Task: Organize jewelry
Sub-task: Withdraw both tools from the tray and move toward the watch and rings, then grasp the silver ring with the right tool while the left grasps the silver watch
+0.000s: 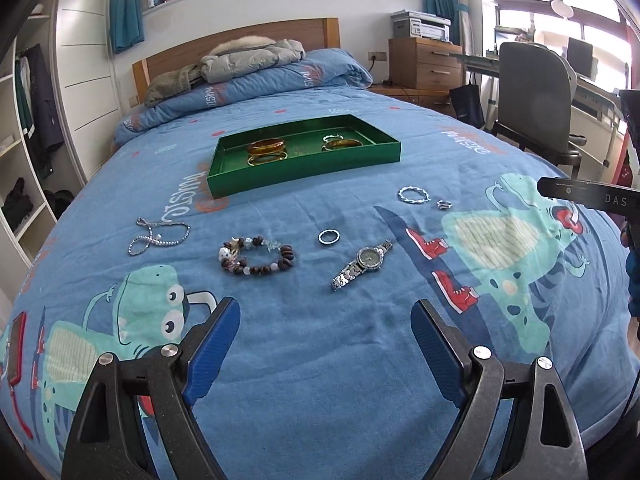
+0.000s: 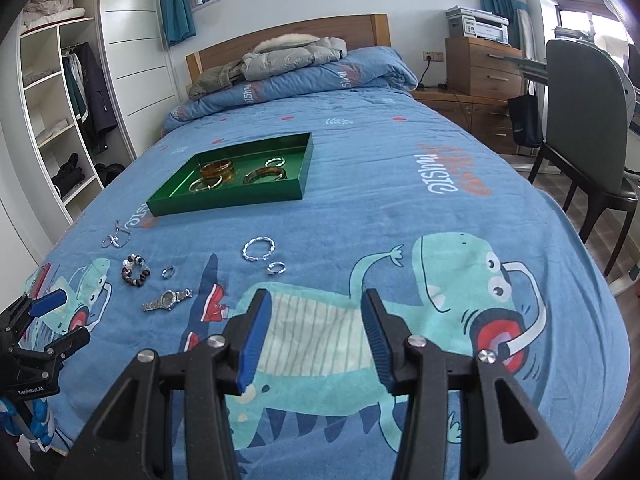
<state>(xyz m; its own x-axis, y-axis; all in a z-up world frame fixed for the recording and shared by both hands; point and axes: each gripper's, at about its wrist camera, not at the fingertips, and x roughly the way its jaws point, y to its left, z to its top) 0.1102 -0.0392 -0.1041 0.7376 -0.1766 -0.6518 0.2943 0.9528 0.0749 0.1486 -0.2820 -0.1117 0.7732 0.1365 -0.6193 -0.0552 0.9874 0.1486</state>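
Note:
A green tray lies on the blue bedspread and holds several amber and gold bangles. On the spread in front of it lie a silver chain bracelet, a beaded bracelet, a plain ring, a silver watch, a twisted silver bangle and a small ring. My left gripper is open and empty, just short of the watch. My right gripper is open and empty over the dinosaur print.
Folded quilt and grey jacket lie at the bed's head. A wooden nightstand with a printer and a grey chair stand to the right. An open wardrobe stands to the left. The left gripper also shows in the right wrist view.

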